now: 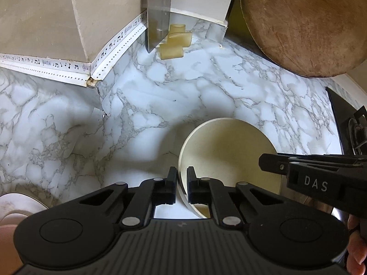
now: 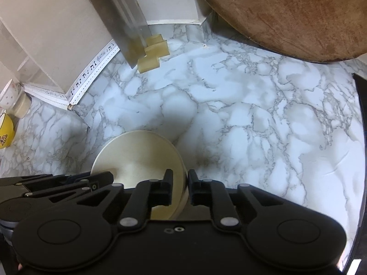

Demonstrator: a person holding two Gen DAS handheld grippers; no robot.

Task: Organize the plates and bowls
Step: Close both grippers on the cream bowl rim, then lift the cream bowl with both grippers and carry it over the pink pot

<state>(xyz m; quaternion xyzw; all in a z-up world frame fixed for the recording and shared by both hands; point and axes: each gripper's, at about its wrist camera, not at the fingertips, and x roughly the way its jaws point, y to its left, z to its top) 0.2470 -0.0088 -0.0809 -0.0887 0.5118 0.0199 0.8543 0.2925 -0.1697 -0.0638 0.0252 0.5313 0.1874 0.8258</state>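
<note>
- Bowl (image 1: 229,160): cream, sits on the marble counter (image 1: 160,87) between the two tools, well apart from the wooden board (image 1: 302,23) leaning at the back.
- Left gripper (image 1: 182,178): jaws pinched on the bowl's left rim, one finger inside, one outside.
- Right gripper (image 2: 180,181): jaws clamped on the opposite rim in the same way.
- Judgement: both grips look shallow, so lift level and in step; uneven pull would likely tilt the bowl or let it slip.
- Keep clear of the yellow cup (image 2: 5,133) at far left.
</note>
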